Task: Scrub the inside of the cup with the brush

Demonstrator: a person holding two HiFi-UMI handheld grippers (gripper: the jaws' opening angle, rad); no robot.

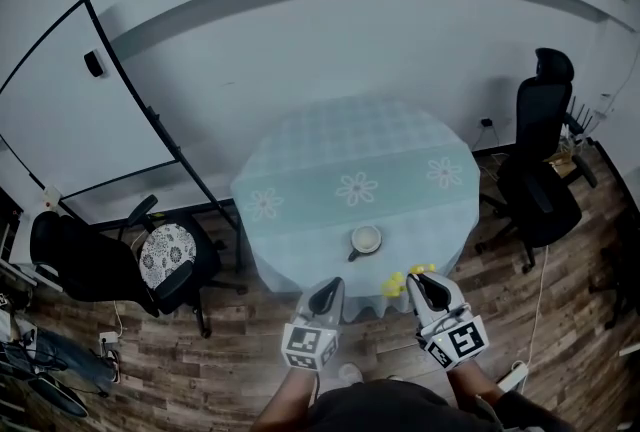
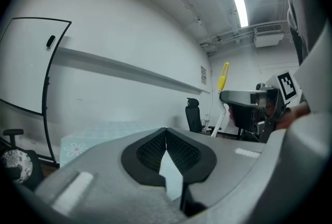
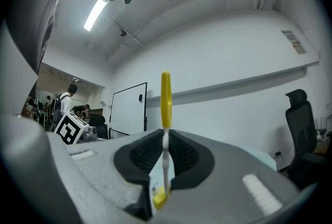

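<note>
Surfaces as I read them from my station:

- tablecloth [image 1: 360, 160]: matt cloth, printed with checks and flowers
- cup [image 1: 366, 240]: smooth, glossy white, ceramic by its look
- floor [image 1: 250, 340]: wood planks with a dull finish
- left gripper [image 2: 166, 130] and right gripper [image 3: 165, 135]: matt grey plastic shells, faintly grainy
- pads [image 2: 148, 153]: black, finely ribbed, rubbery
- brush [image 3: 166, 98]: smooth, glossy yellow-and-white plastic handle
- whiteboard [image 1: 70, 110]: smooth, slightly shiny

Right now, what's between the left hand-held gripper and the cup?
Head view: only bare tablecloth lies between the left hand-held gripper and the cup. The brush, clamped in the right hand-held gripper, sits off to the side.
</note>
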